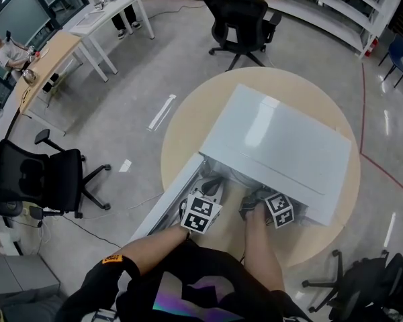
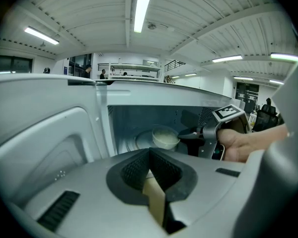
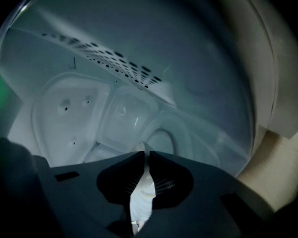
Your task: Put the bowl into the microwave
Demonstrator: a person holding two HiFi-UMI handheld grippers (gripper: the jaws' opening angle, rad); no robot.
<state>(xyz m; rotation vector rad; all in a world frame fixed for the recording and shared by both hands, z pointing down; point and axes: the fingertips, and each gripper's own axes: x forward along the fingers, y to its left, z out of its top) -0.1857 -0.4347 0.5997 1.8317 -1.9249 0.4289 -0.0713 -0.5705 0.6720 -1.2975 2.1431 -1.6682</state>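
Left gripper view tells it best. Nearest, the left gripper has its jaws pressed together on nothing. It sits at the mouth of the microwave, with the open door standing out to its left. Further in, the right gripper reaches into the cavity from the right and pinches the rim of the bowl. Its own camera shows the jaws clamped on a pale sliver of bowl wall. The bowl is inside, over the turntable, near the middle. Whether it rests on the glass or hangs just above it, I can't make out. It stands upright, mouth to the ceiling. Being round, it has no long axis, only the vertical one.

To my eye this is the placing step, nearly finished. Next the right gripper needs to let go cleanly and back straight out without dragging the rim. Then the door wants shutting, and the left gripper is handy for that. From overhead, the microwave stands on a round desk.
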